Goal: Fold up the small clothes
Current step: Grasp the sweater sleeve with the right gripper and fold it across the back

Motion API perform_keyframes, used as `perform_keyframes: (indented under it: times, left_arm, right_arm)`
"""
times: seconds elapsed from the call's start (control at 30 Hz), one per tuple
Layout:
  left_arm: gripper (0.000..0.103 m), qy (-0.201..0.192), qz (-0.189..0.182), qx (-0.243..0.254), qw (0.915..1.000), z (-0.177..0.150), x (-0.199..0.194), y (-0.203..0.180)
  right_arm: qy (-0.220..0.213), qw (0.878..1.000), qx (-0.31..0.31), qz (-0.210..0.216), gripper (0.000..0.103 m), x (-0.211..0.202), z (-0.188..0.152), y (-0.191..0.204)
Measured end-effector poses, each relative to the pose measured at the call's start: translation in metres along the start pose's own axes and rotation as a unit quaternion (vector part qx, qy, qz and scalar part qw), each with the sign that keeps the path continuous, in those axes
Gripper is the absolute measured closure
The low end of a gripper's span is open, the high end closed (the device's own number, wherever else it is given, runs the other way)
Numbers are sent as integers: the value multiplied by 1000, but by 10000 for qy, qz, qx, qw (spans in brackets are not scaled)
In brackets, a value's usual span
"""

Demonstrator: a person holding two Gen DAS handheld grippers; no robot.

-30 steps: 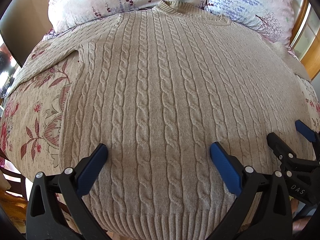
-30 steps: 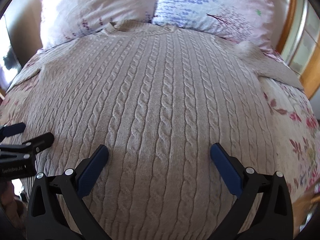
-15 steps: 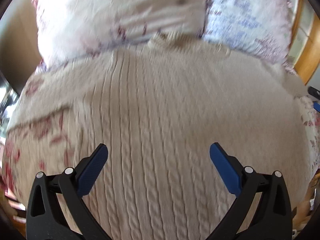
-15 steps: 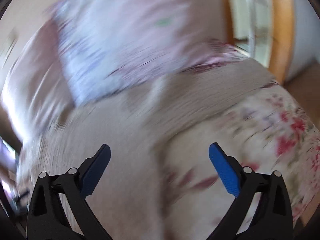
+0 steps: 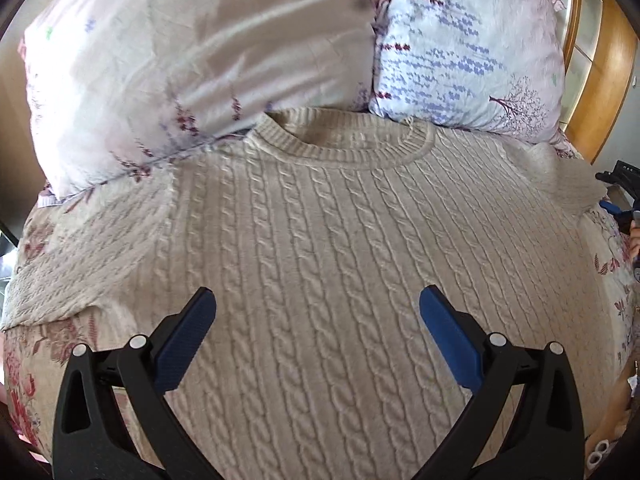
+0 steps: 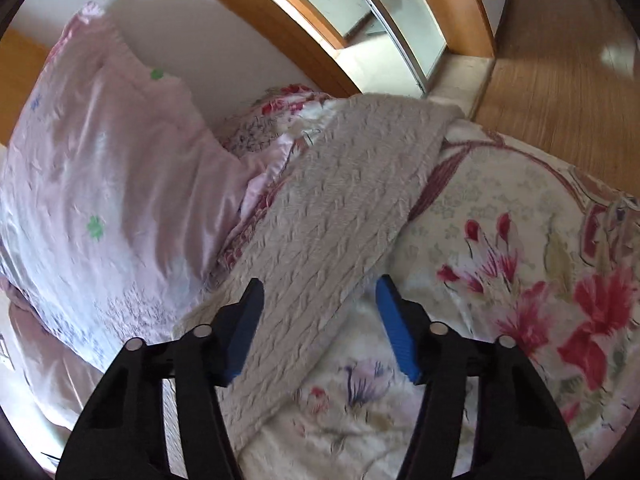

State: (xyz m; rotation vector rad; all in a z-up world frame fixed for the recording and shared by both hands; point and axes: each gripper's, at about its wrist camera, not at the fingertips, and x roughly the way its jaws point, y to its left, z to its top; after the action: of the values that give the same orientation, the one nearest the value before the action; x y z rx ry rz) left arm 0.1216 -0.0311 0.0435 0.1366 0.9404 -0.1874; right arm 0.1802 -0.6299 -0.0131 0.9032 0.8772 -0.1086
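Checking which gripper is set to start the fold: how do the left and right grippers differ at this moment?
The left gripper hovers wide open over the sweater's chest, facing the collar; the right gripper is narrower, though open too. The left straddles flat body knit, while the right straddles the outstretched sleeve near the pillow. Neither grips fabric.

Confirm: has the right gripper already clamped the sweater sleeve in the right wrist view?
No, the right gripper is open, its blue fingers either side of the sleeve lying flat on the bedspread.
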Motion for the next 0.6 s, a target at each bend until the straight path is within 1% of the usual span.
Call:
perform_keyframes:
  times: [0.07, 0.27, 0.43, 0.5, 0.6]
  left_arm:
    - [2, 25, -20, 27, 10000, 1, 4, -3]
    - [2, 13, -217, 31, 9998, 2, 9, -6]
    - [2, -22, -641, -179, 9978, 5, 10, -1]
    - [2, -14, -871, -315, 9957, 6, 10, 3]
    - [2, -30, -1085, -475, 9930, 6, 10, 7]
  right_arm:
    - [-40, 10000, 18, 32, 45, 2, 1, 0]
    - [-123, 9998, 73, 106, 62, 9, 5, -5]
    - [-230, 9997, -47, 8, 72, 12, 4, -4]
    - [-226, 9997, -59, -1, 73, 13, 3, -4]
    - [-16, 9993, 239, 304, 73, 15, 0, -10]
